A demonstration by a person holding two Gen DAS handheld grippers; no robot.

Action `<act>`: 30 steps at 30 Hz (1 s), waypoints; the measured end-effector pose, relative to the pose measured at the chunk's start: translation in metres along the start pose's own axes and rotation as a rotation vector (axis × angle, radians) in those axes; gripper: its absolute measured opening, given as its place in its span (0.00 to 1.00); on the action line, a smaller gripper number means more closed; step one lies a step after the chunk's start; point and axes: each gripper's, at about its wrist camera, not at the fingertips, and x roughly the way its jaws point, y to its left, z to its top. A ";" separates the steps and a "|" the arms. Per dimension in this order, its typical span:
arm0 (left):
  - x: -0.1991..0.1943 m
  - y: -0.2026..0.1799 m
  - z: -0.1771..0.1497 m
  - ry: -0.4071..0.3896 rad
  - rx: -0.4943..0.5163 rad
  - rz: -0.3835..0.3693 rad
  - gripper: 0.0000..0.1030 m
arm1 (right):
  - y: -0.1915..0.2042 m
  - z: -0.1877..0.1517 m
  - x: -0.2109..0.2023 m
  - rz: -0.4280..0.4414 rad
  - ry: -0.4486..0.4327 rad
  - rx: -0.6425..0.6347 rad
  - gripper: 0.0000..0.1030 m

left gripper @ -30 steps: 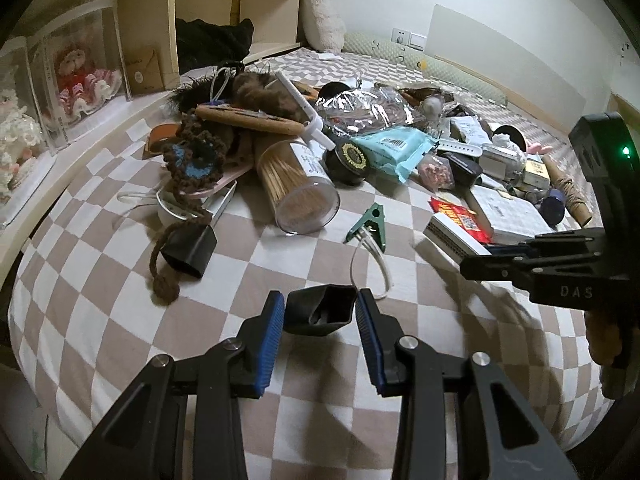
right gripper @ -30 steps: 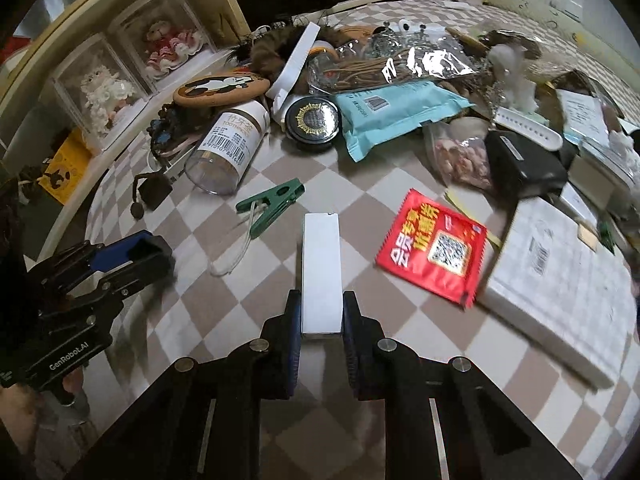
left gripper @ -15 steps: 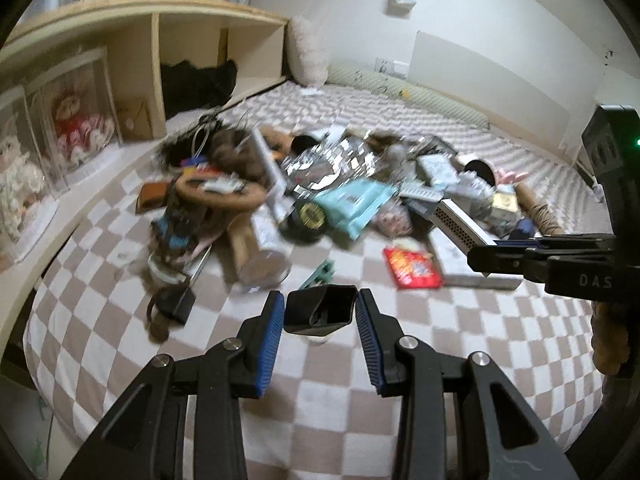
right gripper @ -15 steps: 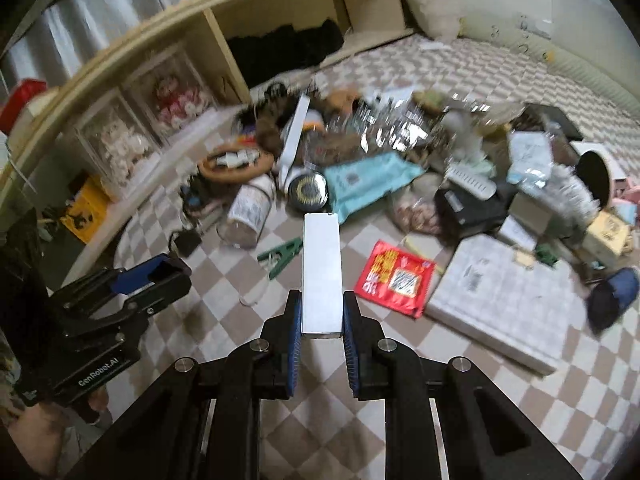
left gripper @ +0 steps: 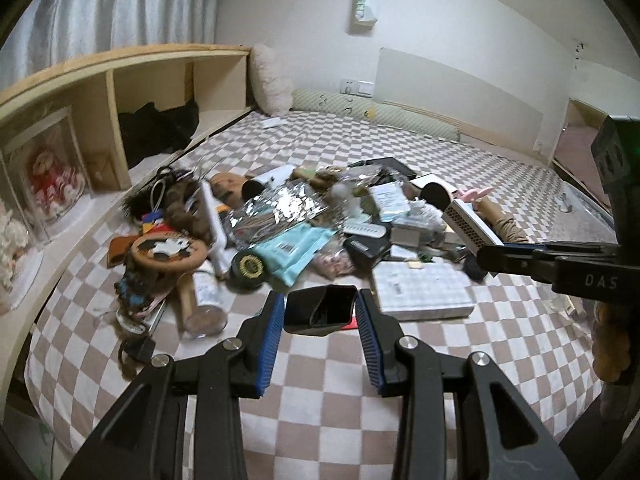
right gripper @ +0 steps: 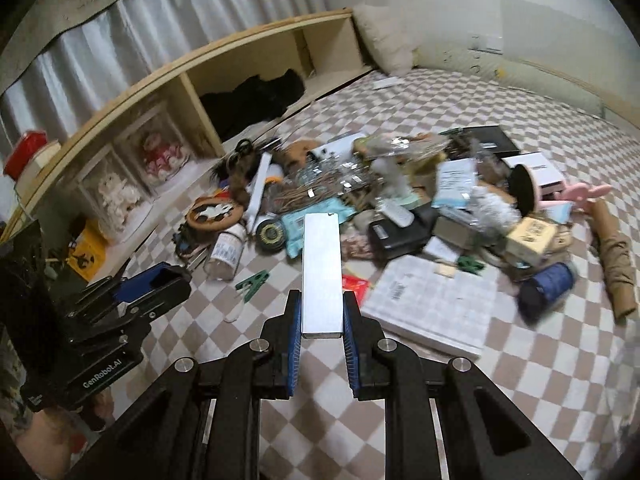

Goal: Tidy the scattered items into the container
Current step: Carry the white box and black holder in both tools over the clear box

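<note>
Only the right wrist view shows the green clip (right gripper: 252, 280).

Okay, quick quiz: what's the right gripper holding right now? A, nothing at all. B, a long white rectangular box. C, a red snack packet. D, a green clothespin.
B: in the right wrist view the right gripper is shut on a long white box, with its blue fingers pressed against both sides.
</note>
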 end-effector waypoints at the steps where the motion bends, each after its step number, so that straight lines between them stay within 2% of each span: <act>1: -0.001 -0.004 0.002 -0.003 0.006 -0.003 0.36 | -0.006 0.000 -0.006 -0.009 -0.009 0.007 0.19; 12: -0.006 -0.061 0.023 -0.044 0.066 -0.073 0.36 | -0.053 -0.008 -0.068 -0.102 -0.094 0.073 0.19; 30: 0.003 -0.197 0.062 -0.076 0.206 -0.246 0.36 | -0.153 -0.040 -0.169 -0.300 -0.202 0.228 0.19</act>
